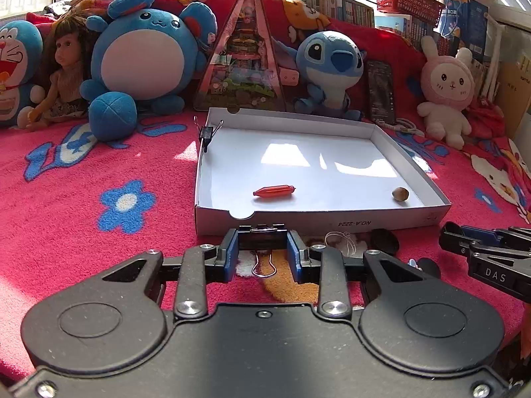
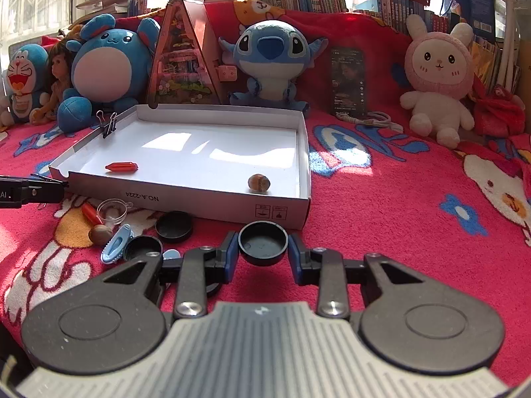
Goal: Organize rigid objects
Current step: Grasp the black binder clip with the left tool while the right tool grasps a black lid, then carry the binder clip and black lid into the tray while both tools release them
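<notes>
Left gripper [image 1: 262,248] jaws clamp a binder clip [image 1: 262,237]; right gripper [image 2: 264,252] jaws apparently clamp a black cap [image 2: 263,242]. Either could slip short of the box [image 2: 300,162] ahead.

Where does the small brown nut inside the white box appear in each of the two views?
Left wrist view: the nut lies right of centre, in the near right corner of the white box.
Right wrist view: the nut lies near the picture's centre, again in that near right corner.
Shared landmark: the red capsule in the box.
</notes>
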The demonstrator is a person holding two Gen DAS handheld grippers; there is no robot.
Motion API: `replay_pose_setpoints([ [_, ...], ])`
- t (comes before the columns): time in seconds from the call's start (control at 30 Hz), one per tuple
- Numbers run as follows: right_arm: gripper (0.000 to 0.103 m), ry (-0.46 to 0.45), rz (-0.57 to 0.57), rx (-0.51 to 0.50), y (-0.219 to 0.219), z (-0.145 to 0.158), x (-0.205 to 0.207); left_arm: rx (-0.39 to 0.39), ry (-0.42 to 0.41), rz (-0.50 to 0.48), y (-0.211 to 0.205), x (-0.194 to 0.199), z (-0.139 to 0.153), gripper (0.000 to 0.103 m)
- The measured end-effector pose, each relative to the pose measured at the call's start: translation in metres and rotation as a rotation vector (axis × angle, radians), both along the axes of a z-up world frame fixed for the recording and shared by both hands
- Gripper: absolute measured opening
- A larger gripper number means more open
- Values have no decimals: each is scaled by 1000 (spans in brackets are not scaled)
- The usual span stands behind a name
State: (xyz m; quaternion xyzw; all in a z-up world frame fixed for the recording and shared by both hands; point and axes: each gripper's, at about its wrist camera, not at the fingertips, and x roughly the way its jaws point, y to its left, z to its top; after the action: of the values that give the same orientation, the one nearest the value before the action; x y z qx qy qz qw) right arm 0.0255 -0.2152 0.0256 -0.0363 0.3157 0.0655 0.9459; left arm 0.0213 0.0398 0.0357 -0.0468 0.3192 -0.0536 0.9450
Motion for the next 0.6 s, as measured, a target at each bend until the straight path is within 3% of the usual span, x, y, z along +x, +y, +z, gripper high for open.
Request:
replay_pose_setpoints([
  [0.27,37,-6,-13,45,-7,23,15,-17,-13,-9,5,15,25,29],
  [0.6,37,3,0,84,-7,37,54,-20,1,-8,1,62,41,29],
])
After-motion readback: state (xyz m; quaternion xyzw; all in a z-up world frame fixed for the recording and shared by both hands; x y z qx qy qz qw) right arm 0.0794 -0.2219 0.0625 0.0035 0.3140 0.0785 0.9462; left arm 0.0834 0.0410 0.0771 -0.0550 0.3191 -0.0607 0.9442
